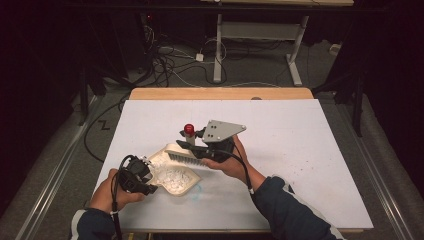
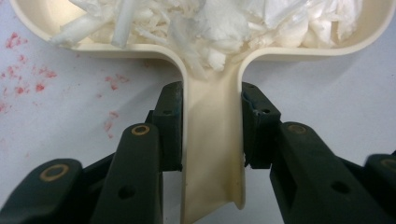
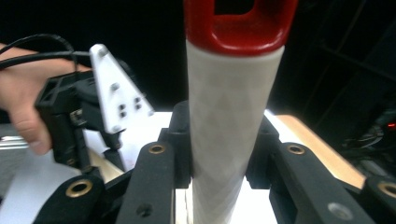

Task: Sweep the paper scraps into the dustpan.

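A cream dustpan (image 1: 176, 179) lies on the white table sheet (image 1: 300, 150) at the front left, with several white paper scraps (image 1: 172, 176) in it. My left gripper (image 1: 149, 170) is shut on the pan's handle. In the left gripper view the jaws of my left gripper (image 2: 211, 116) press both sides of the handle (image 2: 212, 154), and the scraps (image 2: 210, 18) pile up just beyond. My right gripper (image 1: 197, 141) holds a brush at the pan's far rim, bristles (image 1: 182, 158) down and red handle end (image 1: 189, 129) up. In the right gripper view my right gripper (image 3: 229, 140) clamps the white handle (image 3: 231, 116).
Faint red specks (image 2: 28, 79) mark the sheet beside the pan. The wooden table edge (image 1: 220, 93) runs along the far side. On the floor beyond lie cables (image 1: 170, 62) and a desk frame (image 1: 260, 35). The right gripper view shows the left gripper (image 3: 79, 116) and a hand.
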The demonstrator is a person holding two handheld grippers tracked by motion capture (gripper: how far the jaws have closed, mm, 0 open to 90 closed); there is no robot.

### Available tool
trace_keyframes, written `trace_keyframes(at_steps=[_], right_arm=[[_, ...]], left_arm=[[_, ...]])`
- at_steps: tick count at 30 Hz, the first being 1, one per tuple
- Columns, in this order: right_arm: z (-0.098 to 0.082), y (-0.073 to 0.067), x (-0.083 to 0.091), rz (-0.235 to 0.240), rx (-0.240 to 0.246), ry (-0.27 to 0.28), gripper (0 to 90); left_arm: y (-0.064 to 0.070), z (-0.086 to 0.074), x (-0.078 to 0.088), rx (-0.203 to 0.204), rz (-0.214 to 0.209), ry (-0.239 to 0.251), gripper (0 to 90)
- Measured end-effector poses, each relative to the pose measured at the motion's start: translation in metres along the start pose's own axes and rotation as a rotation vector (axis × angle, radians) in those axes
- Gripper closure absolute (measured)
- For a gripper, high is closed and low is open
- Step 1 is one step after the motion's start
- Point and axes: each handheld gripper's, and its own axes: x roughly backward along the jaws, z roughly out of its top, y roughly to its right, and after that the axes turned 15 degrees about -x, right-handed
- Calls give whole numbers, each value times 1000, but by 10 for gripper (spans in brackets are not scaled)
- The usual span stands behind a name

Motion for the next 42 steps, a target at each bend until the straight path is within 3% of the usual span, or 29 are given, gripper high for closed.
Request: trace_keyframes(at_steps=[5, 9, 14, 19, 21, 25, 27, 29, 33, 38, 42], right_arm=[[0, 10, -2, -81, 11, 6, 703], [-7, 18, -18, -125, 4, -12, 703], [-11, 19, -39, -197, 39, -6, 703], [-15, 17, -52, -125, -17, -1, 703], [-16, 13, -52, -96, 1, -16, 703], [-13, 6, -46, 14, 17, -28, 703], [-11, 3, -40, 27, 29, -20, 703], [-8, 1, -34, 2, 41, -7, 703], [-2, 4, -17, -62, 22, 29, 703], [4, 13, 14, -145, -21, 58, 703], [4, 21, 40, -245, -59, 58, 703]], left_arm=[[0, 0, -1, 9, 0, 7, 633], [1, 1, -3, 6, 1, -1, 633], [0, 3, -5, 4, -2, -2, 633], [0, 3, -5, 12, -4, 16, 633], [0, 3, -4, 11, -2, 18, 633], [0, 3, -4, -5, 1, 5, 633], [1, 3, -4, 1, 5, 12, 633], [1, 3, -5, -3, 5, 8, 632], [2, 3, -6, -7, 7, 4, 633], [1, 3, -6, -16, 10, -1, 633], [3, 4, -6, -23, 16, -7, 633]])
